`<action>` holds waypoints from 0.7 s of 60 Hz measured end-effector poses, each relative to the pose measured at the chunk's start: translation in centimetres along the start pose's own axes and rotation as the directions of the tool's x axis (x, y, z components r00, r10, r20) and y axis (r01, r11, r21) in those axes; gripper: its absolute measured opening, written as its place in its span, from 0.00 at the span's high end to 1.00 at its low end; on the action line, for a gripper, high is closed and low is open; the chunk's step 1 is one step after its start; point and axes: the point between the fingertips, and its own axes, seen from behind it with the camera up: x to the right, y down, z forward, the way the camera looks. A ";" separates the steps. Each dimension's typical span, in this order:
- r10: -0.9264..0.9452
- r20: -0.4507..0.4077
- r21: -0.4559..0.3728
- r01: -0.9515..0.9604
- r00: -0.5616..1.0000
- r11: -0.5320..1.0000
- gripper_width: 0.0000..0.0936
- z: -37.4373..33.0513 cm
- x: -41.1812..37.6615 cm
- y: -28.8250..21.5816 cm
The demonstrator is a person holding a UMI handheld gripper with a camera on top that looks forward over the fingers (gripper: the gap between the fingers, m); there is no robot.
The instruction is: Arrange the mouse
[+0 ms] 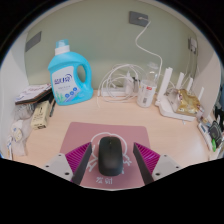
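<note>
A black computer mouse (110, 157) lies on a pink mouse mat (105, 133) with white line art, on a light wooden desk (60, 135). It lies lengthwise along the fingers. My gripper (111, 152) is open, and the mouse rests on the mat between the two fingers. A narrow strip of mat shows on each side, between the mouse and the magenta pads. The left fingertip (80, 155) and right fingertip (144, 154) flank the mouse's middle. Its rear end is hidden low between the fingers.
Beyond the mat, a blue detergent bottle (65, 75) stands at the back left. A power strip with white cables (115, 86) and a small white bottle (147, 95) sit at the back centre, a white router (181, 100) at the right. Clutter (34, 106) lines the left edge.
</note>
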 end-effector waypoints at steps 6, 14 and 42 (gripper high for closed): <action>-0.002 -0.023 0.029 0.003 1.000 1.000 0.08 -3.0 0.1 -0.9; 0.003 -0.047 0.076 0.001 0.999 0.997 0.09 -8.3 -0.4 -1.8; -0.014 -0.110 0.137 0.029 0.994 0.990 0.09 -24.8 -2.3 3.4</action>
